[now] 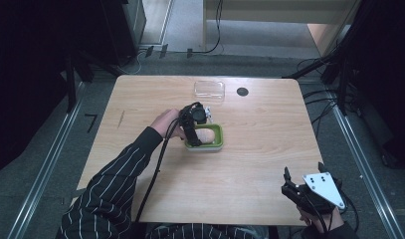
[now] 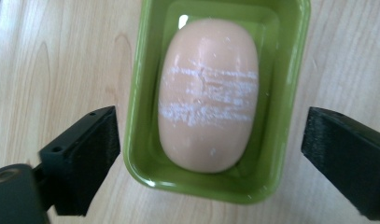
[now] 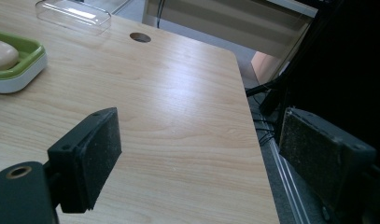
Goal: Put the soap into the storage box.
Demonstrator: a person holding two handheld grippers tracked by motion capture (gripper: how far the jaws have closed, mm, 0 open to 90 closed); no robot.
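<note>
Left gripper (image 2: 211, 140) held over the green soap dish (image 2: 141, 116), jaws spread wide, one on each long side of the dish and neither touching it. Between those jaws, a peach-coloured bar of soap (image 2: 207, 95) lying flat inside the dish, white scuff lines across its top. From the high view, left gripper (image 1: 194, 130) at the near left end of the dish (image 1: 217, 130), with the person's hand (image 1: 165, 123) behind it and a striped sleeve (image 1: 115, 174) trailing back to the table's near edge. Beyond the left gripper, toward the far edge, a clear plastic lid (image 1: 209, 90), well apart from the dish, and just to its right a dark round hole (image 1: 243, 91) in the wooden table (image 1: 269, 149). Right gripper (image 1: 294, 186) well apart from the dish, at the table's near right corner, jaws likewise spread and holding nothing. Ahead of the right gripper (image 3: 201, 154) bare tabletop; dish (image 3: 19, 70) and soap (image 3: 3, 53) far off to its left.
</note>
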